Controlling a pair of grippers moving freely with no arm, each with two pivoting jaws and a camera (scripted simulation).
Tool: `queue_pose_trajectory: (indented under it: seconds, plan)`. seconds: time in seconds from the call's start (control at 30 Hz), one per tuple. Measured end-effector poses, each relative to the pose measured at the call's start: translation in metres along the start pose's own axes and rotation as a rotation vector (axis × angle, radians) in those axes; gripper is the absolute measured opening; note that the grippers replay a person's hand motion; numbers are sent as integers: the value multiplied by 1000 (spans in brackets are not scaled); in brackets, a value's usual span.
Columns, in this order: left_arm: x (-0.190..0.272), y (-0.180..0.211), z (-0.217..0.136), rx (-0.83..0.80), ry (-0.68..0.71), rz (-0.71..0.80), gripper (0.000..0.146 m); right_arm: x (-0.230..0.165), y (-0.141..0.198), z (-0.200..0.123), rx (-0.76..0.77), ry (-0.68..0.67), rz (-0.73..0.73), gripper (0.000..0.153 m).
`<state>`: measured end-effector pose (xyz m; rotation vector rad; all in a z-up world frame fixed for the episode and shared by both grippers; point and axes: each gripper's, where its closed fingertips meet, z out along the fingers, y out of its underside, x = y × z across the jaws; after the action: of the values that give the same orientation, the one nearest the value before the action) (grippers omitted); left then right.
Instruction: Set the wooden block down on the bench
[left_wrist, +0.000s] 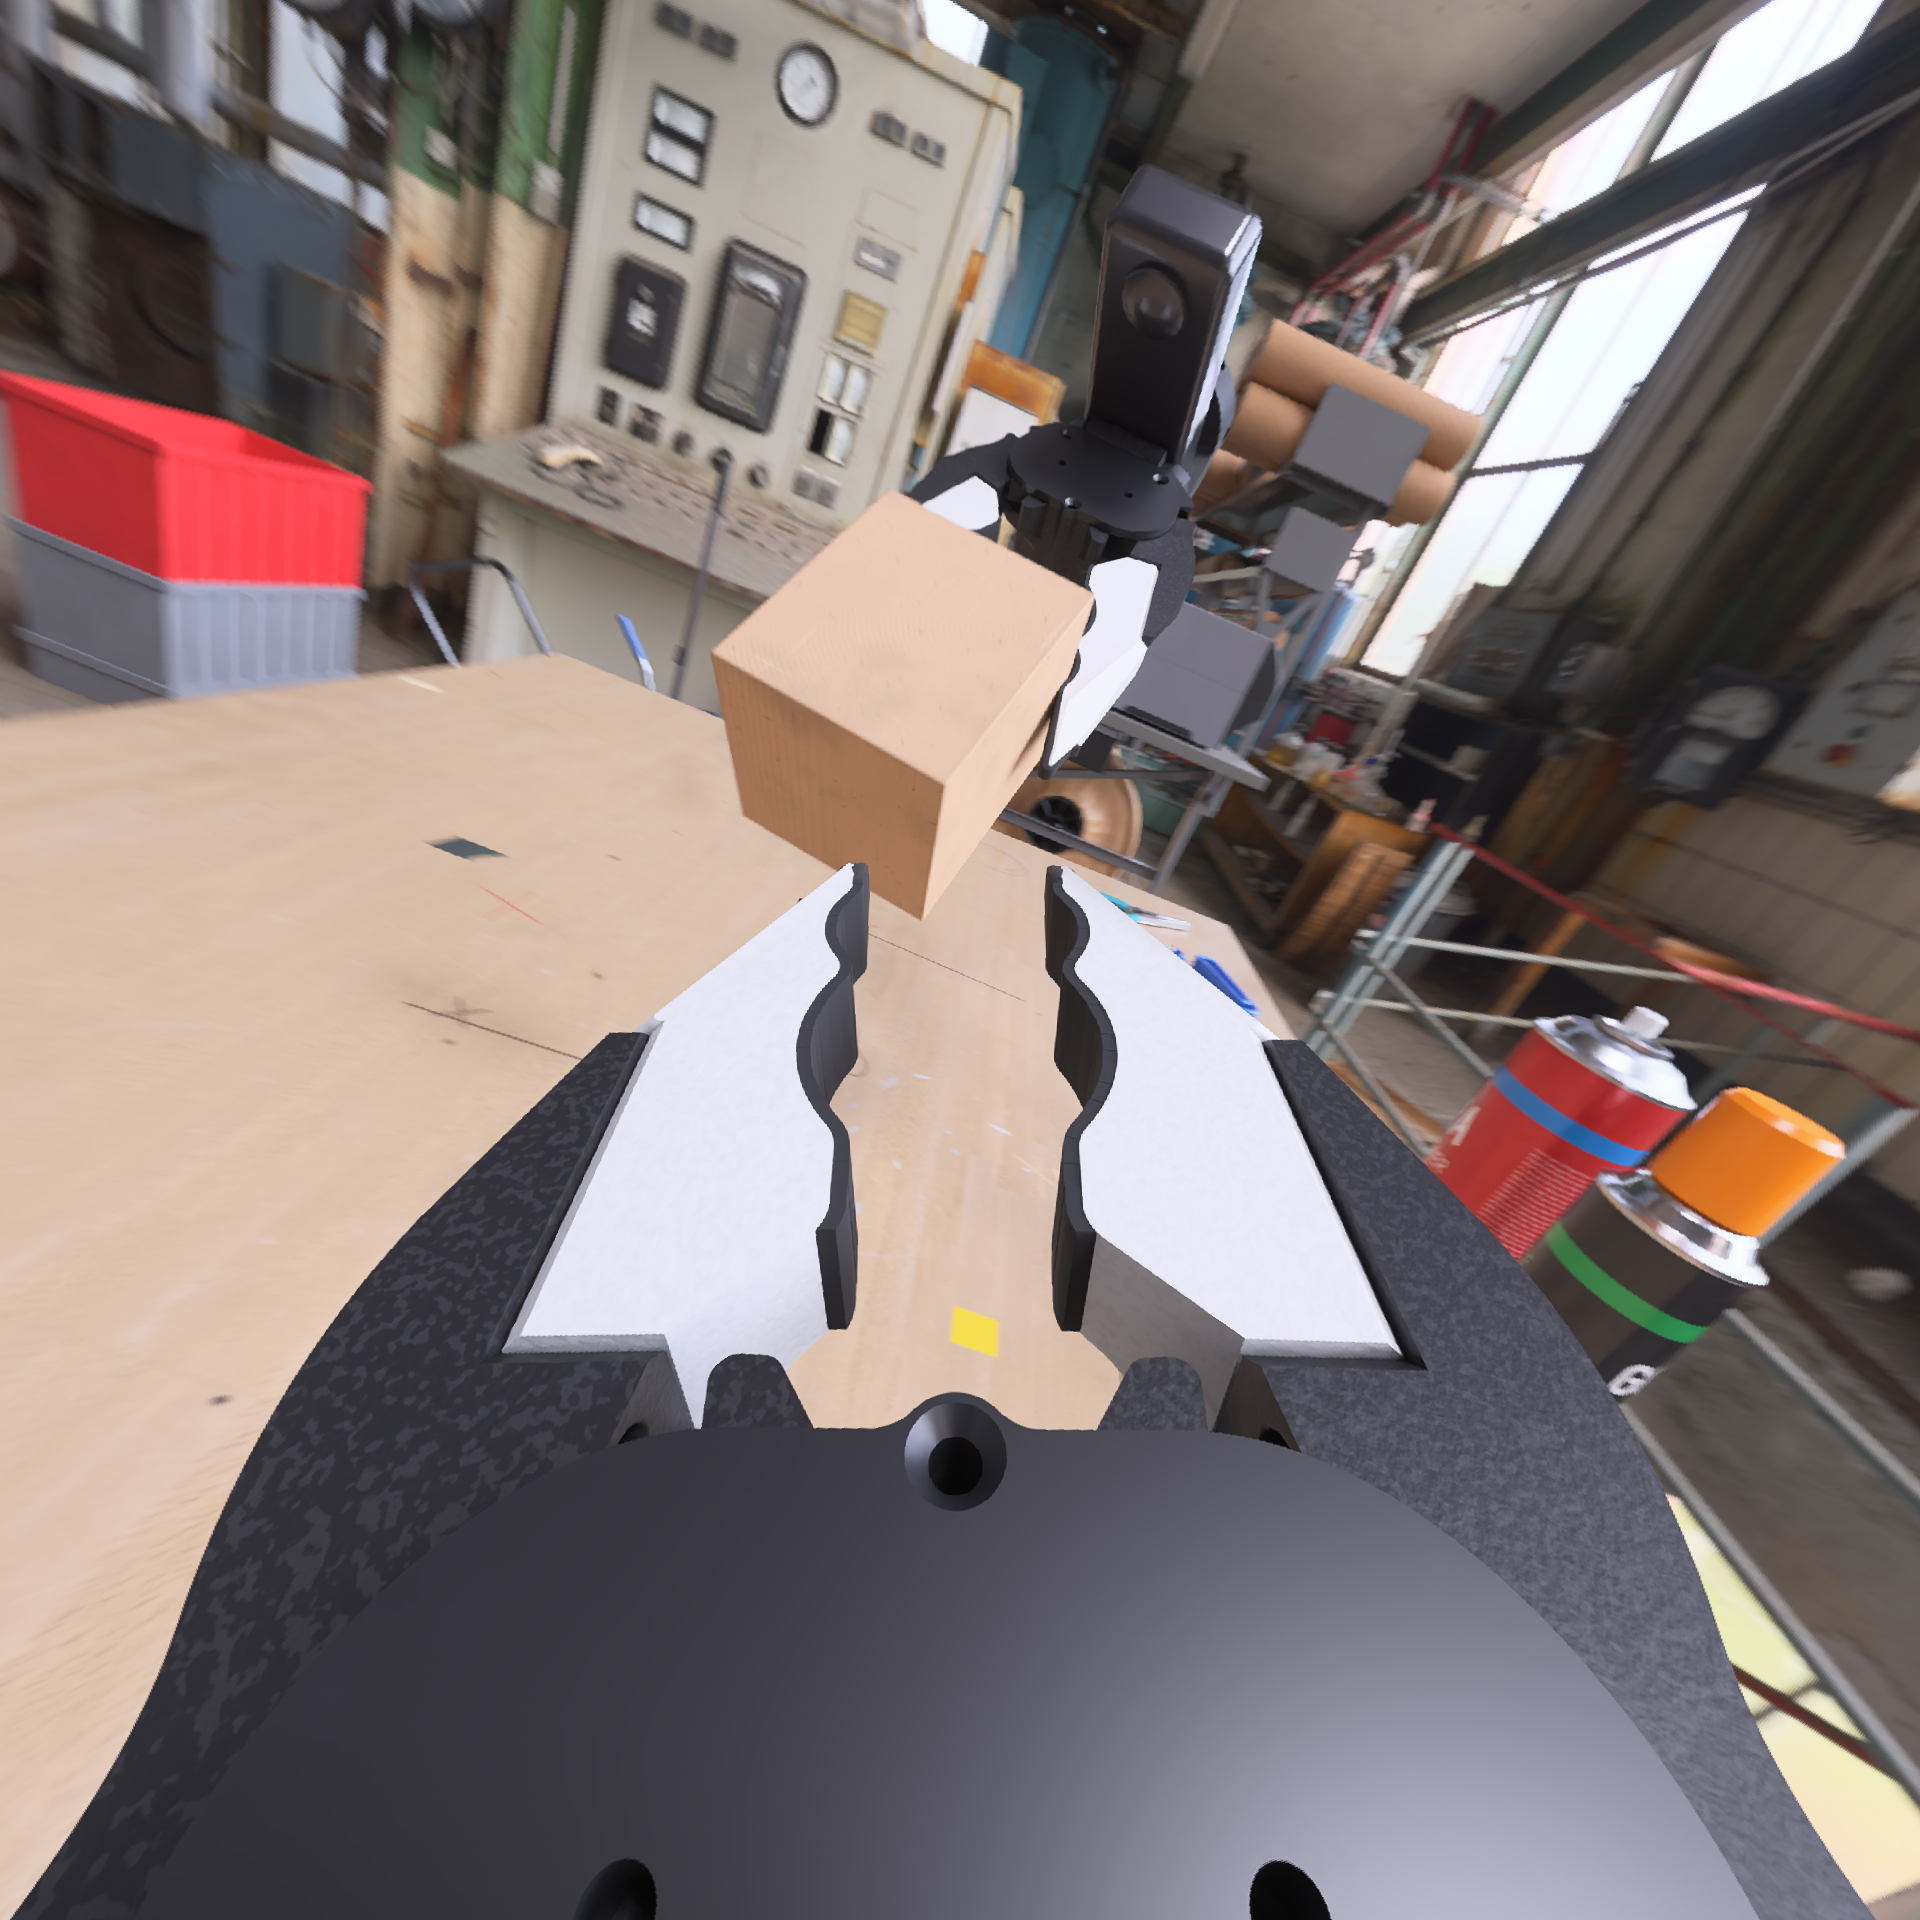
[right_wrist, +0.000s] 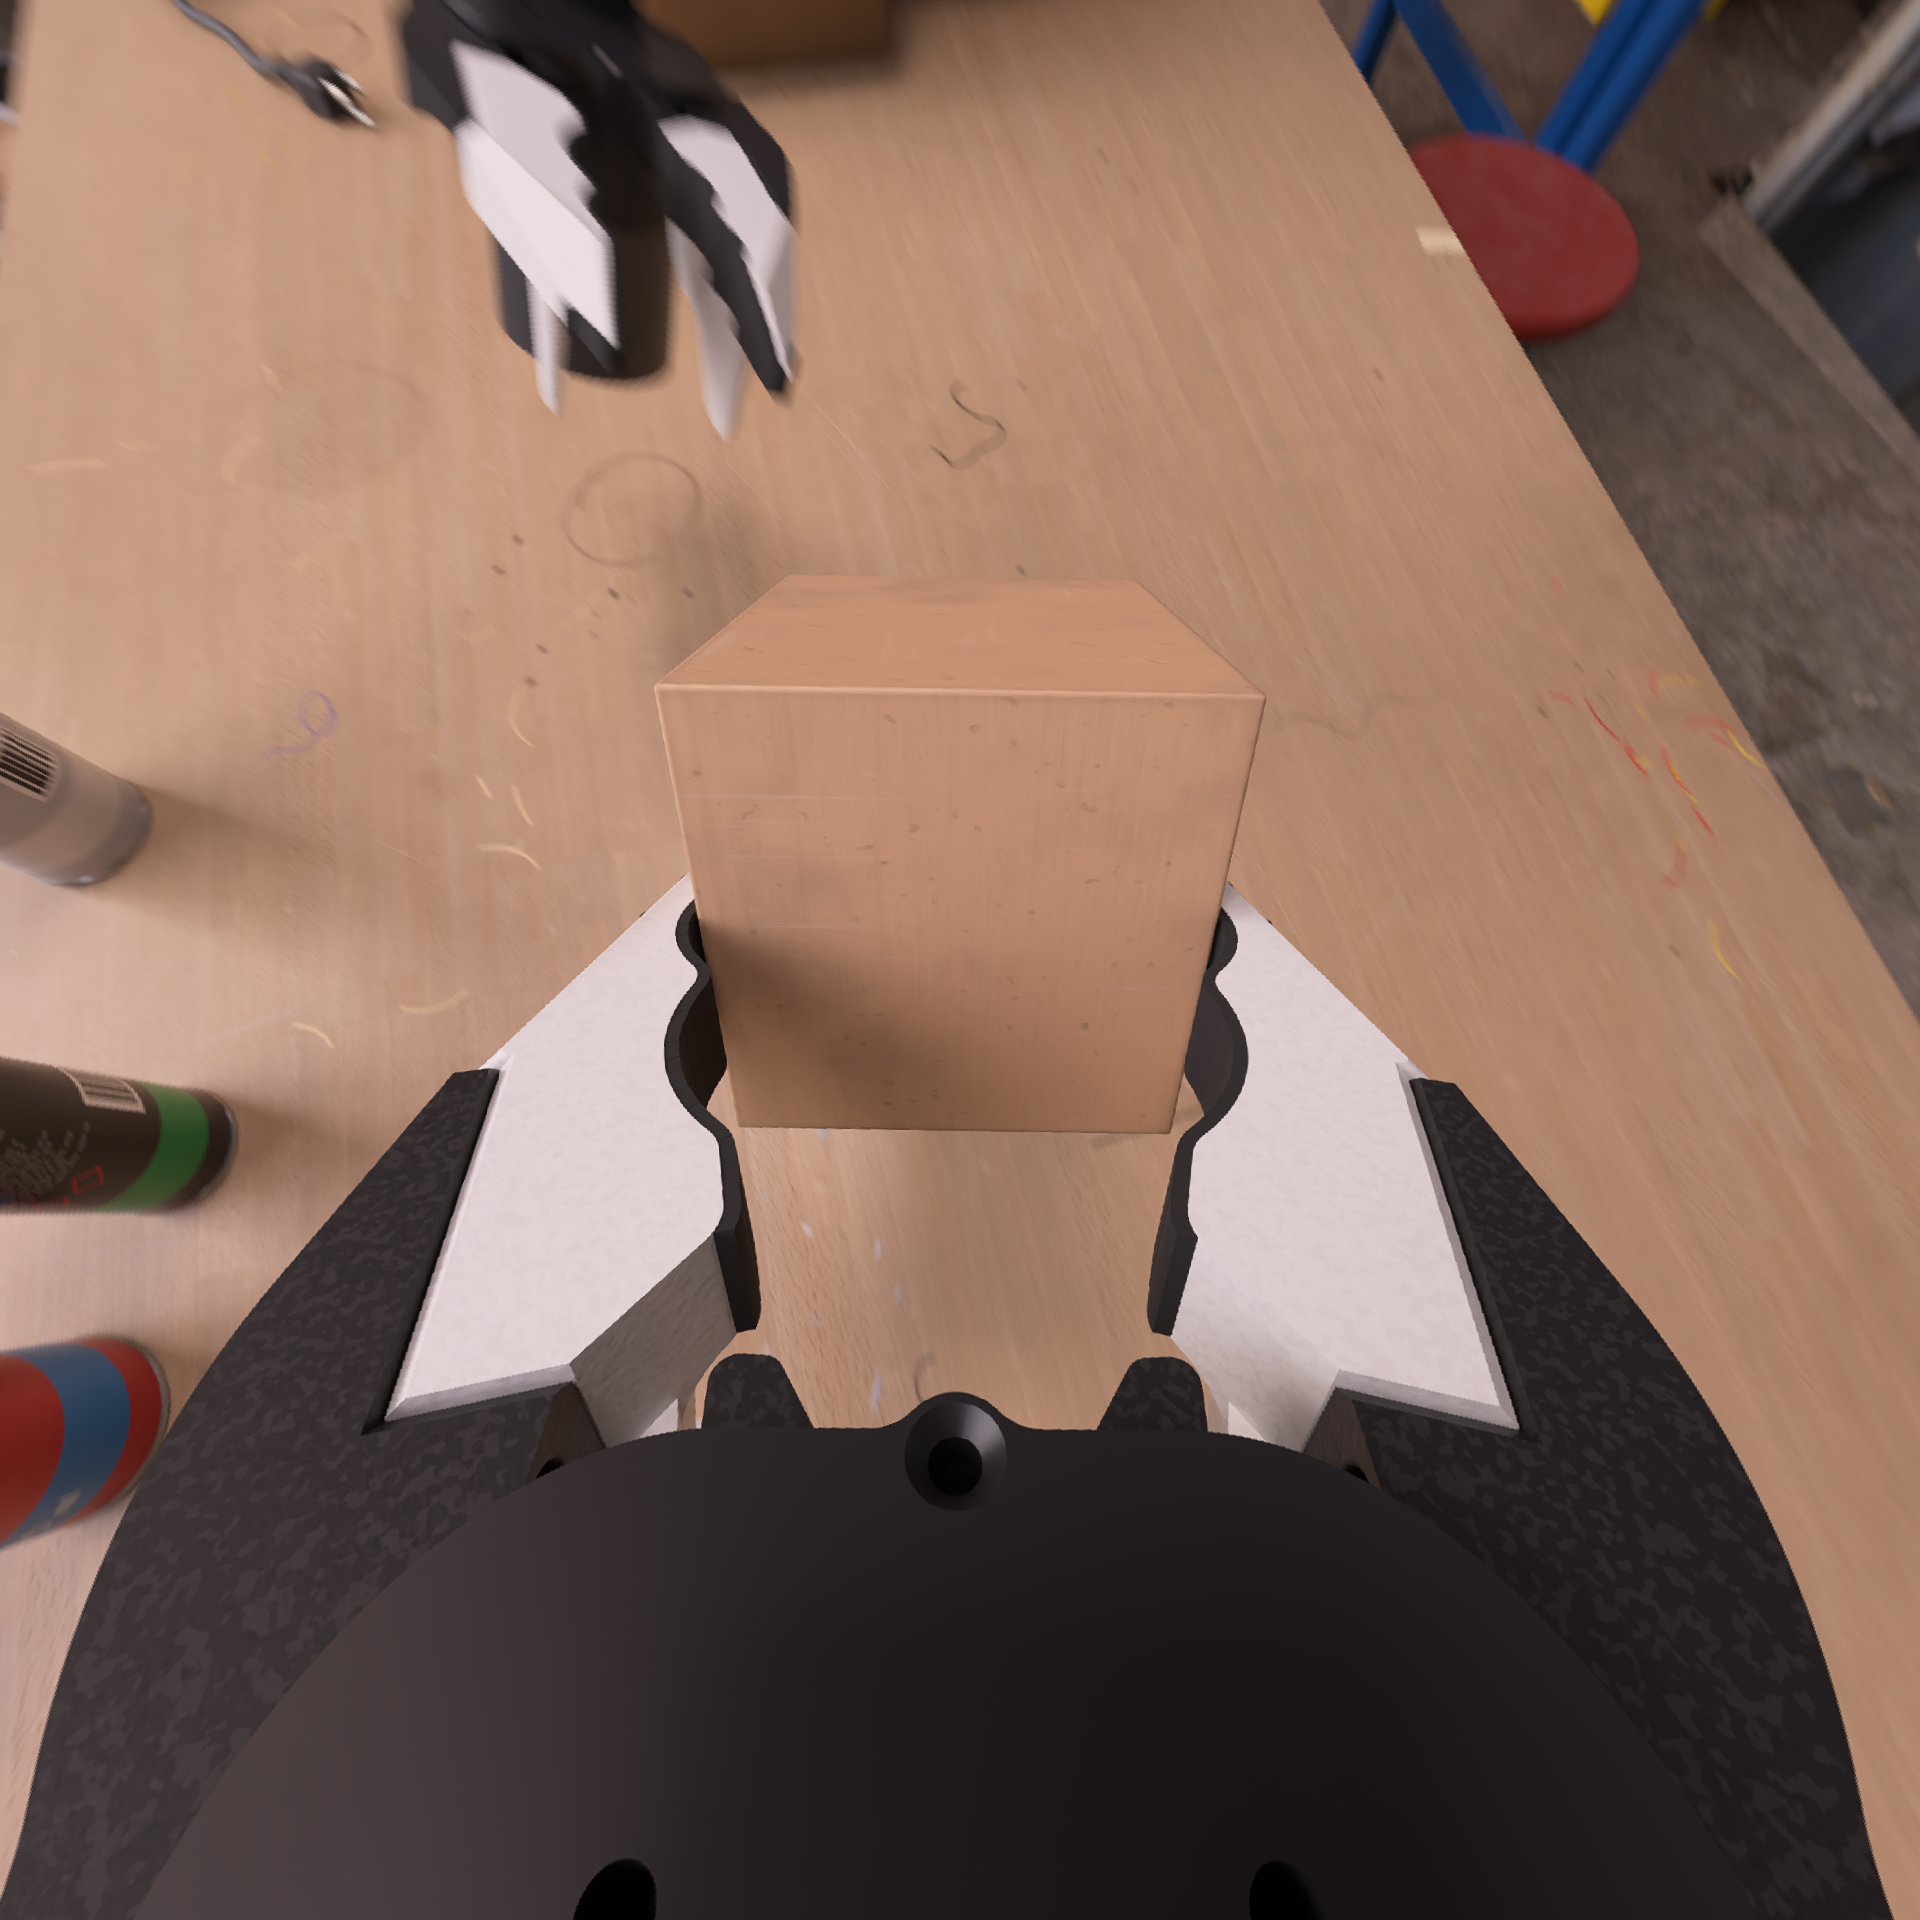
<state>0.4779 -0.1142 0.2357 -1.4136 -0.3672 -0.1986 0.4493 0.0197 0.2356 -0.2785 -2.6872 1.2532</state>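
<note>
Pinching the wooden block (right_wrist: 961, 862) from both sides, the right gripper (right_wrist: 961, 1023) held it clear of the bench (right_wrist: 1299, 520), with its scalloped dark pads (right_wrist: 694, 1023) pressed against opposite faces. The block was a plain cube of pale, fine-grained wood with sharp edges and small dark flecks. In the left wrist view the block (left_wrist: 899, 696) hung tilted, one corner pointing down, above the far part of the bench (left_wrist: 260, 987), with the right gripper (left_wrist: 1049, 623) reaching down onto it from the far side. The left gripper (left_wrist: 954, 883) sat just near of the block and below it, its white fingers (left_wrist: 727, 1122) spread apart and empty, a clear gap showing between the pads. Both grippers had speckled black bodies and flat white finger plates.

The bench was light plywood with visible grain, marked with pencil lines, scuffs and coloured scribbles near its right edge in the right wrist view. Three spray cans stood at the bench side: a red can with a blue band (left_wrist: 1558, 1132), a black can with a green band and orange cap (left_wrist: 1683, 1236), and a grey can (right_wrist: 62, 805). Beyond the bench stood a red bin (left_wrist: 177, 488) stacked on a grey bin (left_wrist: 187, 634), a beige control cabinet (left_wrist: 748, 312) with dials, cardboard tubes (left_wrist: 1340, 384) and tall windows (left_wrist: 1558, 416). A red round stool (right_wrist: 1522, 239) stood on the floor.
</note>
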Motion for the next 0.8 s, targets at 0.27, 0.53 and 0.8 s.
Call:
queue_pose_trajectory:
  seconds: [0.27,0.53,0.8]
  plan:
    - [25,-38,-35,55,-178,242,34,67,38,-47,-276,168,65,92]
    - [37,-40,-50,24,-257,329,33,104,84,-39,-501,196,127,92]
    - [37,-43,-60,28,-280,343,32,110,108,4,-674,126,117,92]
